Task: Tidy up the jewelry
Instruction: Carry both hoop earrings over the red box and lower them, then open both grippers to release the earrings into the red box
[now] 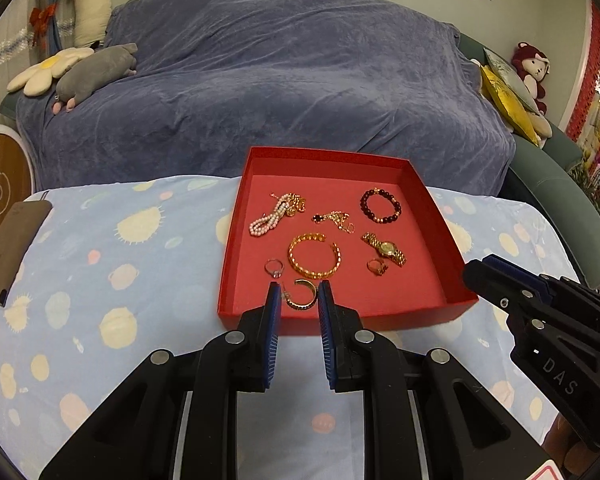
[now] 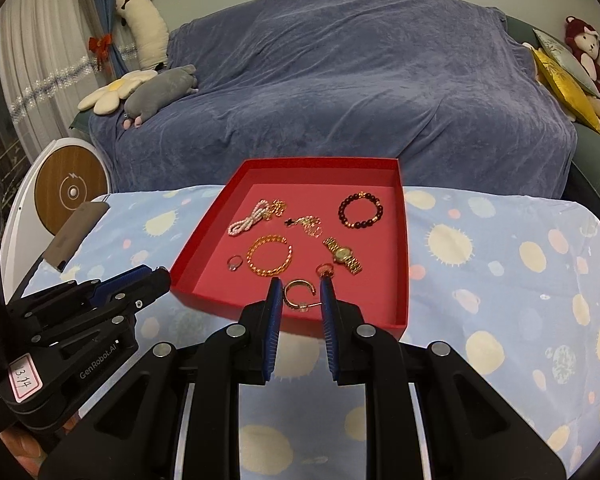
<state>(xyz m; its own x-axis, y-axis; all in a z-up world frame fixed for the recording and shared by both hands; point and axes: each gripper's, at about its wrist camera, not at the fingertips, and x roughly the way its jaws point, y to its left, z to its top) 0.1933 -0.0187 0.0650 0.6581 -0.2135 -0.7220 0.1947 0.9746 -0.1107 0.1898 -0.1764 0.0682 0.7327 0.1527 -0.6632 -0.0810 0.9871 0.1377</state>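
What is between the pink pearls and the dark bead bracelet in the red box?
A small gold chain with a black charm lies between the pink pearl strand and the dark bead bracelet; both wrist views show it.

We see a counter under a pale blue cloth (image 2: pixel 500 248) printed with cream suns and planets. At its far left corner lies a brown phone (image 2: pixel 78 236), partly over the edge. Behind the far edge stands a sofa under a blue blanket (image 2: pixel 340 80), with a flower cushion (image 2: pixel 114 94), a grey plush (image 2: pixel 160 88), a gold pillow (image 2: pixel 568 92) and a red monkey toy (image 2: pixel 586 48).
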